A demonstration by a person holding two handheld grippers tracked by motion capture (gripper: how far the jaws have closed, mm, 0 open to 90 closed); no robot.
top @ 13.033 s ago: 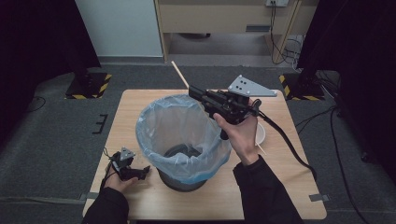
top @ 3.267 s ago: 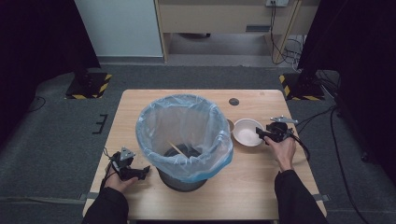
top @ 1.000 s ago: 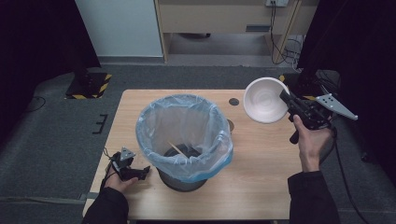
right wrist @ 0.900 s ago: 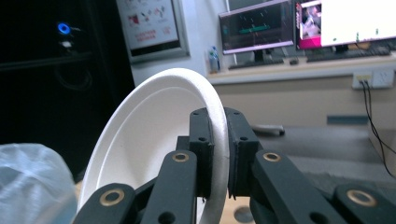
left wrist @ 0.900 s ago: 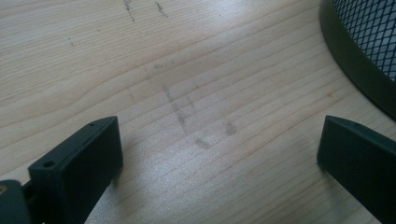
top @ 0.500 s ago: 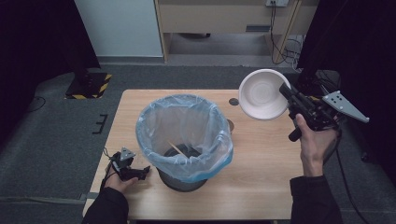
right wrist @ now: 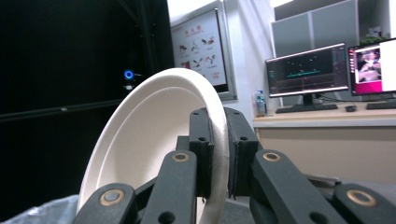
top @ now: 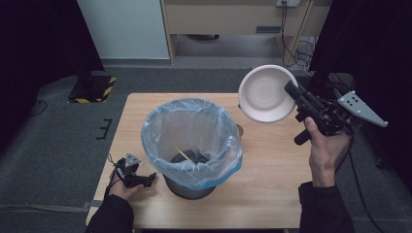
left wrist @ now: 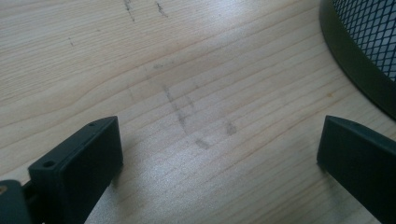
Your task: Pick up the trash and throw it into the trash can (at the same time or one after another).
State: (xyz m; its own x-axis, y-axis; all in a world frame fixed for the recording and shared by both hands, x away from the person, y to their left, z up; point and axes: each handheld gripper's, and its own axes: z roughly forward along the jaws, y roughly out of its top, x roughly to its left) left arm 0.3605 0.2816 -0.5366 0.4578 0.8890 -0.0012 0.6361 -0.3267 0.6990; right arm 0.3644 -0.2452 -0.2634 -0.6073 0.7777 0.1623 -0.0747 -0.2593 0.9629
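The right tool pinches the rim of the white bowl, held tilted in the air at two o'clock from the lined bin, while the left tool rests wide open on the bench at the bin's eight o'clock.

This is a lab or office room fitted out for recording, not a home. A plain wooden table stands on grey carpet, and everything else is placed around it. Beyond its far edge is a light wooden cabinet with cables hanging beside it. Black curtains close off both sides of the table, and a yellow-and-black striped base sits on the floor off its far left corner. In the right gripper view, a desk behind the table carries computer monitors, with a poster on the wall and grey partition panels above.
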